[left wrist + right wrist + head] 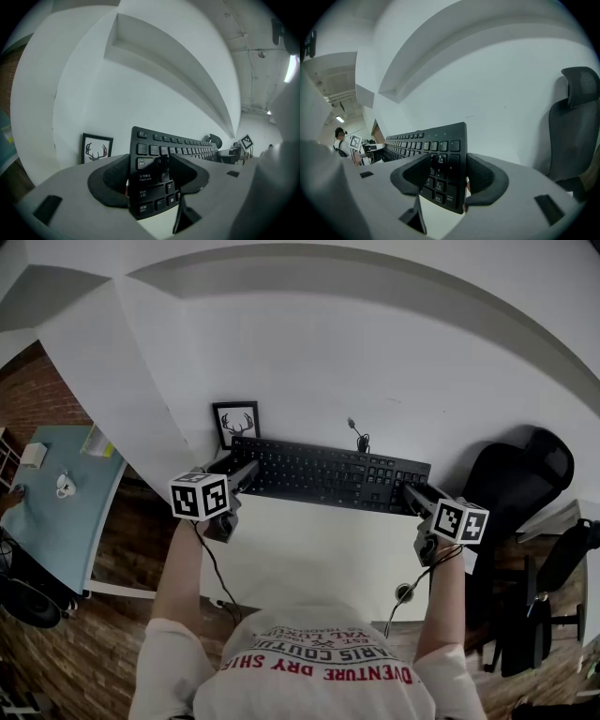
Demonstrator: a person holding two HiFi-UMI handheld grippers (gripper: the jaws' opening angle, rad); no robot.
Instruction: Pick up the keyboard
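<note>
My left gripper clamps the left end of the long black plastic keyboard, and my right gripper clamps its right end. It spans straight between them, keys tipped toward me, so both must move as one.

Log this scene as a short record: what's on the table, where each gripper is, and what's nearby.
table: white, against the wall
keyboard: black, close to the wall
left gripper: jaws apart, keyboard's left end between them; contact unclear
right gripper: jaws apart, keyboard's right end between them; contact unclear
framed antler picture: behind keyboard's left end
office chair: black, right of table
</note>
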